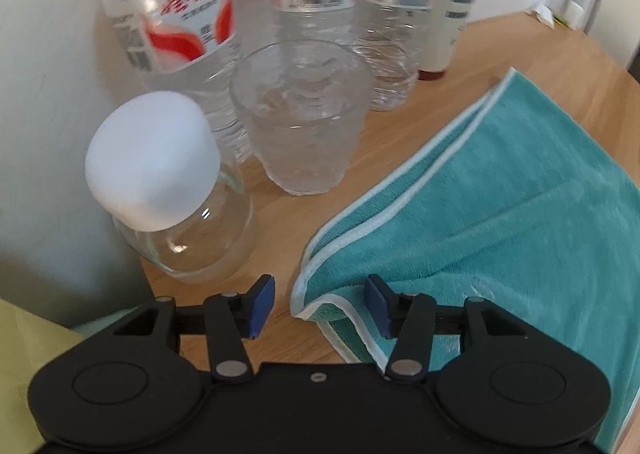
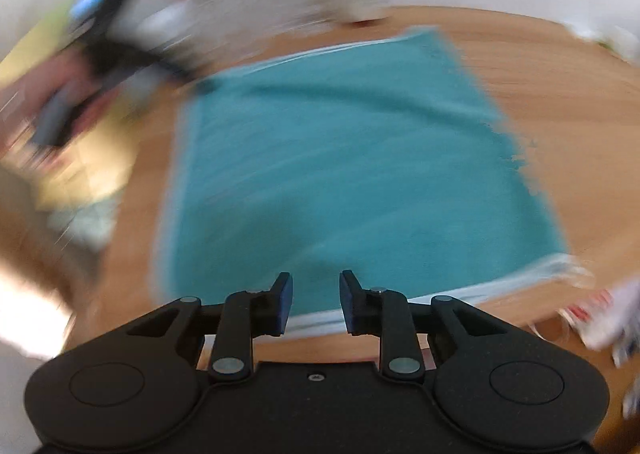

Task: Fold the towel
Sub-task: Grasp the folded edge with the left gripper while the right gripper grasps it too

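The left tool gapes wide over the teal towel's corner, gripping nothing. The right tool is narrowly parted and empty, the towel lying flat on the counter at twelve o'clock.

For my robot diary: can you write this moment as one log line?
towel: folded, flat on table | left gripper: open at towel corner | right gripper: open above towel, blurred

Both wrist cams low, fwd-facing, sharing towel.
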